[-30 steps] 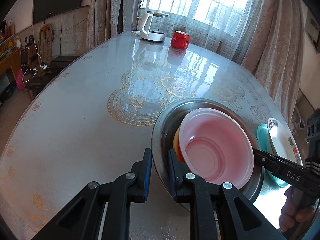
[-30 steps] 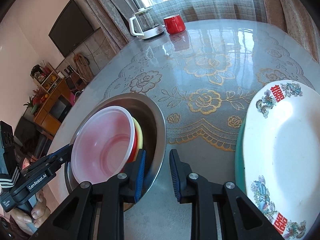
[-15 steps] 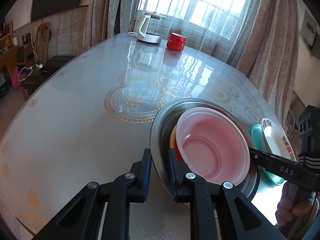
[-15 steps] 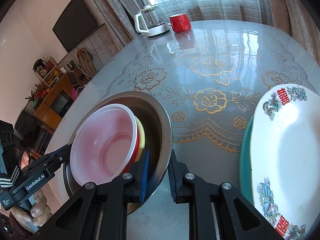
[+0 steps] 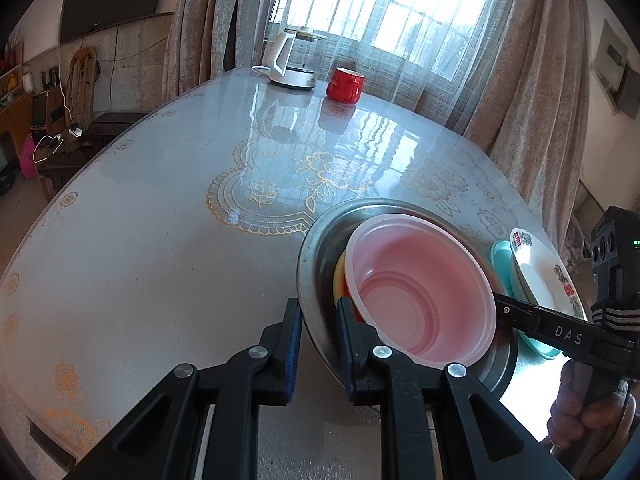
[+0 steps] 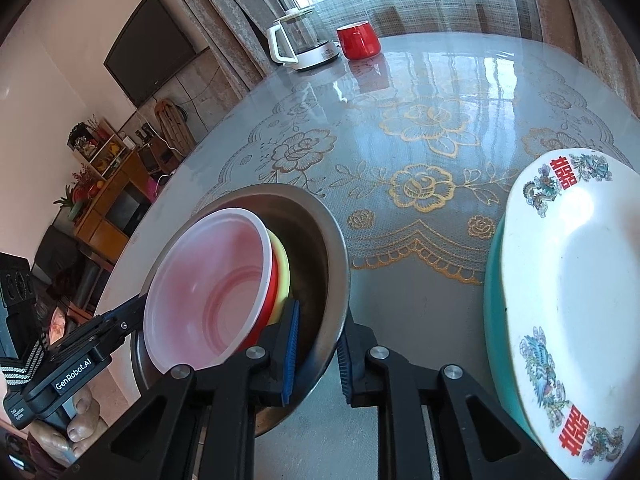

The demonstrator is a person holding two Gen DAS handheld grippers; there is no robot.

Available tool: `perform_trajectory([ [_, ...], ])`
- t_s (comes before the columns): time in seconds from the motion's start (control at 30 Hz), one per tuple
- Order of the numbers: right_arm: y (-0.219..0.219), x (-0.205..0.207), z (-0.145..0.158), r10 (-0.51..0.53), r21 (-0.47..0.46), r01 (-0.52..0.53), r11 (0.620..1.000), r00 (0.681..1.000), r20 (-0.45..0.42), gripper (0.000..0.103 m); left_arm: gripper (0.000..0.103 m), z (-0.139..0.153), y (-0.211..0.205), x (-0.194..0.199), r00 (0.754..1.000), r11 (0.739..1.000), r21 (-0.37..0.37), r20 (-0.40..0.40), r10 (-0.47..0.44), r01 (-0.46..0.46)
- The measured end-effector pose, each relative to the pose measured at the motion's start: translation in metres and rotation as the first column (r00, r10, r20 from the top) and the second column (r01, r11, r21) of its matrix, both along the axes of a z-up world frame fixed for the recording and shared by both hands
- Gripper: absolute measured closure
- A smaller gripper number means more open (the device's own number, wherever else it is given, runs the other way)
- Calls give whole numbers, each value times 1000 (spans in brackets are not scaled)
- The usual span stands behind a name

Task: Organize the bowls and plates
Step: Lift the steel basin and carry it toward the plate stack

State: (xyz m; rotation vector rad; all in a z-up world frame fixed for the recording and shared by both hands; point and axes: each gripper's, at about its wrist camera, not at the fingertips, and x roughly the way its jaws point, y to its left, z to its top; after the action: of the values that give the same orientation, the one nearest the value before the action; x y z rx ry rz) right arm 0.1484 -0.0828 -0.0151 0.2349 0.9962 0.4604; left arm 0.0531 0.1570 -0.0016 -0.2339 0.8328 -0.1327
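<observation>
The steel basin [image 5: 316,240], with a pale pink bowl [image 5: 424,292] nested over red and yellow ones, is held at both rims near the bench [image 5: 160,248] edge. The left hand-held gripper [image 5: 318,344] is clamped on the near rim, the right hand-held gripper [image 6: 316,344] on the opposite rim. If either thin-rim grip is lost, a tilt is likely, and the loose bowls could be spilled against the plates [image 6: 568,280] stacked just beside
</observation>
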Motion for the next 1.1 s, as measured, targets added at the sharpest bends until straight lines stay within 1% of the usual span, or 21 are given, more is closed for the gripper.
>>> perform_trajectory([
  [0.4, -15, -12, 18, -4, 27, 3, 1000, 999, 43, 85, 85, 17, -8, -11, 999, 1000, -3, 34, -16, 16],
  [0.63, -36, -22, 30, -38, 49, 35, 998, 997, 68, 85, 85, 33, -25, -7, 997, 999, 3, 57, -50, 50],
  [0.87, -71, -33, 46, -106, 64, 100, 993, 989, 105, 84, 85, 47, -57, 4, 990, 993, 2, 72, -121, 121],
  [1.1, -118, -45, 60, -209, 74, 200, 977, 968, 139, 84, 84, 61, -104, 18, 973, 977, -5, 94, -210, 211],
])
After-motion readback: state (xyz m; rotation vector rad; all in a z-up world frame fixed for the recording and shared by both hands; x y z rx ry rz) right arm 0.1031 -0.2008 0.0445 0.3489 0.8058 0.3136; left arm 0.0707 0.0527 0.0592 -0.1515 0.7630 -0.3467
